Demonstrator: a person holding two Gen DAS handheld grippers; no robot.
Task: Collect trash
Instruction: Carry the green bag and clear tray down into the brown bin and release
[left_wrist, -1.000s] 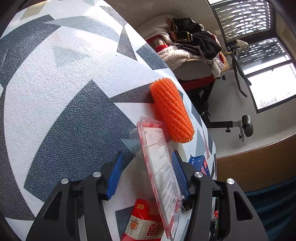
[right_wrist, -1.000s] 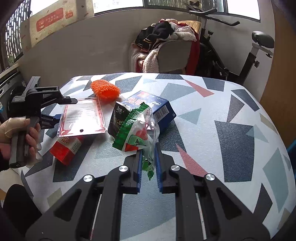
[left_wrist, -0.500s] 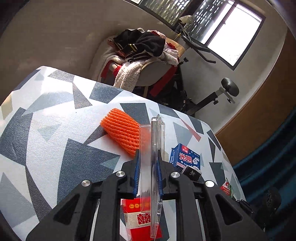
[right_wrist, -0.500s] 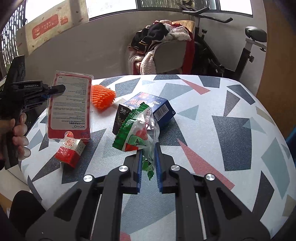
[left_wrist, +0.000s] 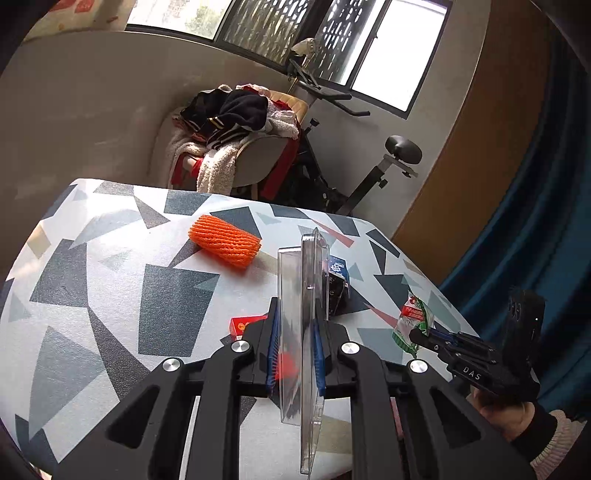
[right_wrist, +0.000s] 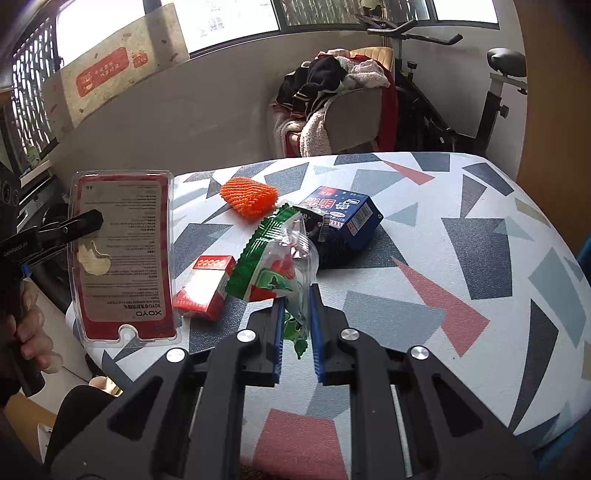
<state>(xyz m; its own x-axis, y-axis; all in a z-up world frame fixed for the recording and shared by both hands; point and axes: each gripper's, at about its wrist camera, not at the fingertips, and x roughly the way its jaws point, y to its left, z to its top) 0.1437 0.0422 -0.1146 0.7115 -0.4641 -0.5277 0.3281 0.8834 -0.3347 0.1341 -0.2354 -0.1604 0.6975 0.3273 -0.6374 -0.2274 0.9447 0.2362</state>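
The clear blister pack (right_wrist: 123, 254) hung upright off the table (right_wrist: 461, 229), pinched in the left gripper (left_wrist: 295, 349); the right gripper (right_wrist: 297, 325) clamped the green wrapper (right_wrist: 275, 258). Thin slick plastic could twist loose.

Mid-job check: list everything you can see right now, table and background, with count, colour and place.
blister pack: 1, clear and red, lifted off the table edge in the left gripper
snack wrapper: 1, green and clear, in the right gripper
foam net: 1, orange, far side of table
blue box: 1, mid-table
red box: 1, near edge
table: 1, white with grey and pink triangles
chair with clothes: 1, behind table
exercise bike: 1, black, by window
left gripper: black, jaws shut on pack
right gripper: black, jaws shut on wrapper
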